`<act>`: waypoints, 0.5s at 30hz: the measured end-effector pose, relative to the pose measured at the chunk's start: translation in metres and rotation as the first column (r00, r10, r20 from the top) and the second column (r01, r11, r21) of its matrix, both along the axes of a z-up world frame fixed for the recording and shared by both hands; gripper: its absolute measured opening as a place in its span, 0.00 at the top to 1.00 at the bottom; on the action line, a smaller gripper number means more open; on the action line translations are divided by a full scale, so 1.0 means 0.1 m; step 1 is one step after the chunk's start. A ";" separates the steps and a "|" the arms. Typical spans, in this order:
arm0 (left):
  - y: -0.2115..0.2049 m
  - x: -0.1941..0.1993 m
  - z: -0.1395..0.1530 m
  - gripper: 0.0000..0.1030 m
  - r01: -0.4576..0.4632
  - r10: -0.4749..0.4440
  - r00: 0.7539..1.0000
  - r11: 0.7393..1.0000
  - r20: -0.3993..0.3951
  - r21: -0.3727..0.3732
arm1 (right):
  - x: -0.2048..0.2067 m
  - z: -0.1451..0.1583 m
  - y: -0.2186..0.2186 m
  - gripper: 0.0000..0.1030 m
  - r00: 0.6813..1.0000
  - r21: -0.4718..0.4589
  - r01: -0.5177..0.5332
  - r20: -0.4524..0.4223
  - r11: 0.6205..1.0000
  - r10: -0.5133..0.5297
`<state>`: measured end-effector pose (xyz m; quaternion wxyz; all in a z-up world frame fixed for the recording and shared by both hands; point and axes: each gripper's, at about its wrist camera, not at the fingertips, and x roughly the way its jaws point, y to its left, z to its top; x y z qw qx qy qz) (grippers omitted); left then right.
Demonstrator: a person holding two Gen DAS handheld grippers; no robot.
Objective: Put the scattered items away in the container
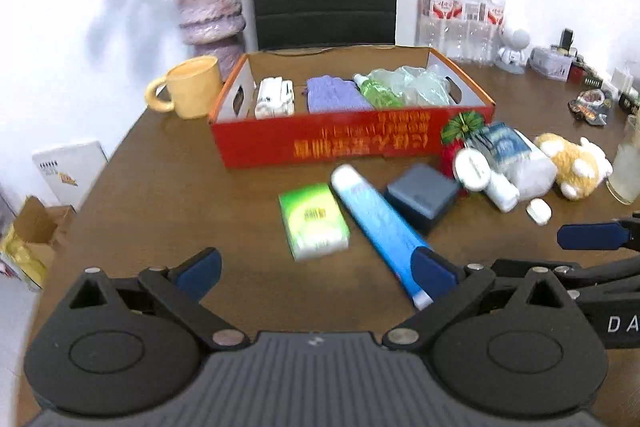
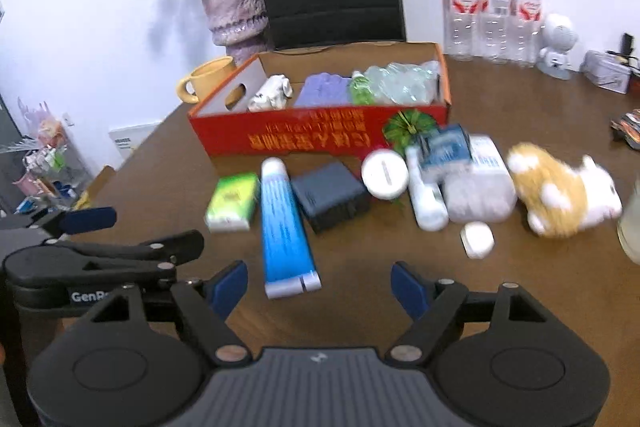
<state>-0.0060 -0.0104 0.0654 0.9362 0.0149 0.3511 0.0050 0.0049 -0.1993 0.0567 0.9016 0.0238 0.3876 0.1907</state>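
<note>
Toothpaste tube [image 2: 285, 227] lies flat on your table [image 2: 400, 259], long axis running from the red box [image 2: 320, 137] toward you, crimped end nearest. Green packet [image 2: 233, 201] sits just left, dark case [image 2: 330, 195] right. Your right gripper [image 2: 319, 285] and left gripper [image 1: 316, 269] both stand spread, empty.

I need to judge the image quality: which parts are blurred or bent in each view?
Left wrist view: the red box lettering and blue tube are smeared by motion blur, and fisheye bends the table edge. Right wrist view: the plush toy is most blurred; the right claw stays sharp.
</note>
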 end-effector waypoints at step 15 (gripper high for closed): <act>0.12 -0.25 -0.62 0.00 -0.003 0.003 0.998 1.000 0.066 0.003 | -0.31 -0.64 0.01 0.14 0.974 -0.115 0.133 0.200 0.984 -0.108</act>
